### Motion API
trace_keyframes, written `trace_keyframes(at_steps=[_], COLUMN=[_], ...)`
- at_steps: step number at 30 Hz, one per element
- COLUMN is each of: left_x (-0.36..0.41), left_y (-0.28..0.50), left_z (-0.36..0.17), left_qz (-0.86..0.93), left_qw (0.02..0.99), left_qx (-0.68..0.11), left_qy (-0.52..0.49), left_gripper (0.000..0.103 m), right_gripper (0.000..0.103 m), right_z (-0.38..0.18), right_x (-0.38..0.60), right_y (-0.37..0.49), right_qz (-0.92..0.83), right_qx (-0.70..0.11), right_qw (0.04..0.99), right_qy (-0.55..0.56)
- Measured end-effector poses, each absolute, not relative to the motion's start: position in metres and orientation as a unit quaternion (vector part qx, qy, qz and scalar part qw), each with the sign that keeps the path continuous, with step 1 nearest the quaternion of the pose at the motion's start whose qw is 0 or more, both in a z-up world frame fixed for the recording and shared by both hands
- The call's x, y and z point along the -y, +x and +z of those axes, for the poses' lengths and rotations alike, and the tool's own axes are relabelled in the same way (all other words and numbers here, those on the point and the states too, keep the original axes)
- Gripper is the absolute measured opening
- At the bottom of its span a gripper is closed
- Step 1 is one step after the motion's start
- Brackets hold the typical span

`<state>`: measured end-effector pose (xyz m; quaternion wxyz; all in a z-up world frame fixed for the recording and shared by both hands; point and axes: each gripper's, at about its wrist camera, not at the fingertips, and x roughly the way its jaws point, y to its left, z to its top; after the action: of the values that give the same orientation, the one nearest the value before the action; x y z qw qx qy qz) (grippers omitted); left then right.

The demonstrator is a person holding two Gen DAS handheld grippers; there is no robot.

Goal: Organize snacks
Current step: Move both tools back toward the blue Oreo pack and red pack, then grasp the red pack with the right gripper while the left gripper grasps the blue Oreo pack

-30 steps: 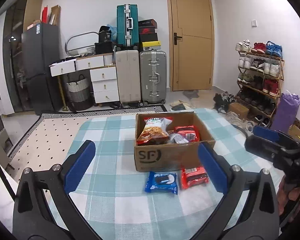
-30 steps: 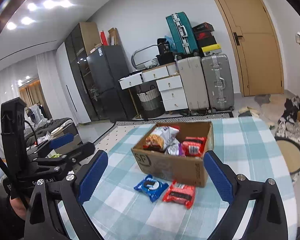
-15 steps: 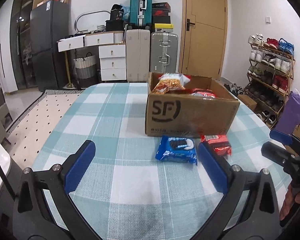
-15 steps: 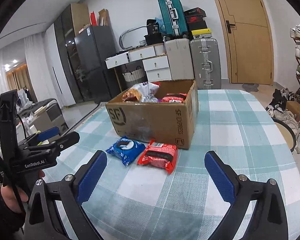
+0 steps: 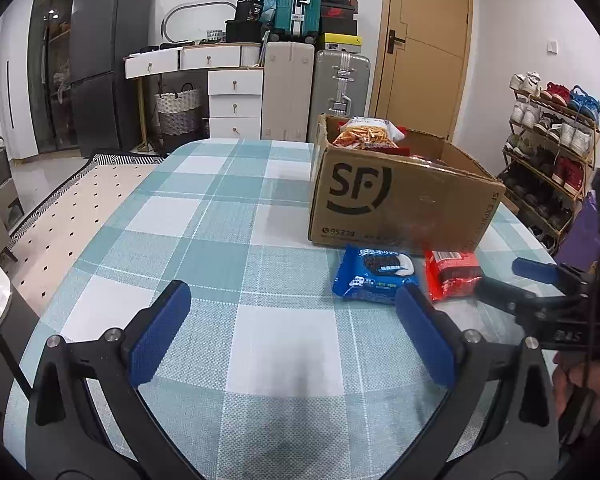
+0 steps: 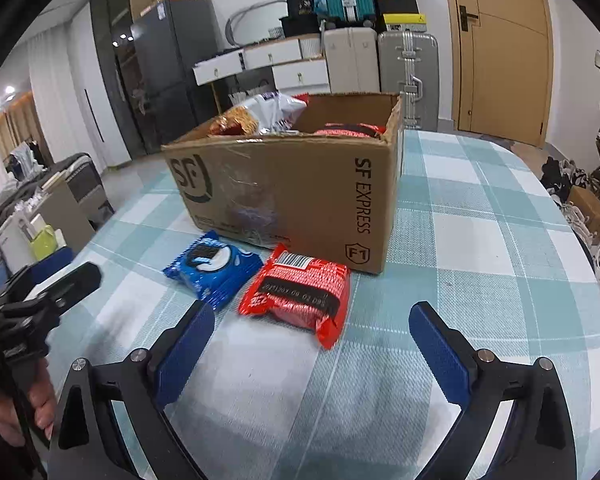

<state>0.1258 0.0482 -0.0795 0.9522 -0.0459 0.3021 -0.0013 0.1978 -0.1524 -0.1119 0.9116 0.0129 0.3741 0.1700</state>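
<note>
Our right gripper [image 6: 312, 344] hangs low over the table [image 6: 480, 240] with its blue fingers [image 6: 440, 354] spread wide and nothing between them. Just ahead, a touch left of centre, lies the red snack packet [image 6: 298, 294], flat on the checked cloth, barcode end towards the cardboard box [image 6: 292, 196]. Its long axis runs away from us, roughly along our line of reach, so we judge the fingers would close across its short width. Our left gripper [image 5: 292, 324] is likewise wide and empty, and the blue cookie packet [image 5: 374, 274] sits ahead and off to its right, near the right finger. The two packets lie just beside each other before the box front. The right gripper looks nearer to the red one.
</note>
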Motion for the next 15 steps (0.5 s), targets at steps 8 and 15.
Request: trace_keyframes(at_steps=[8,15], left_x=[-0.046,-0.052], left_y=[0.12,0.123], left_z=[-0.075,-0.078], left_qz=[0.006,0.002], left_qw=[0.958,0.954], left_qx=[-0.284,-0.293], left_qy=[-0.038,-0.057], left_gripper=[0.102,0.102], right_gripper=[0.1,0.07], right_z=[-0.118,-0.134], right_x=[0.127,0.118], right_y=[0.232,0.253], right_qz=[0.16,0.145], right_qx=[-0.392,-0.442], right_qw=[0.906,0.885], right_qy=[-0.018,-0.028])
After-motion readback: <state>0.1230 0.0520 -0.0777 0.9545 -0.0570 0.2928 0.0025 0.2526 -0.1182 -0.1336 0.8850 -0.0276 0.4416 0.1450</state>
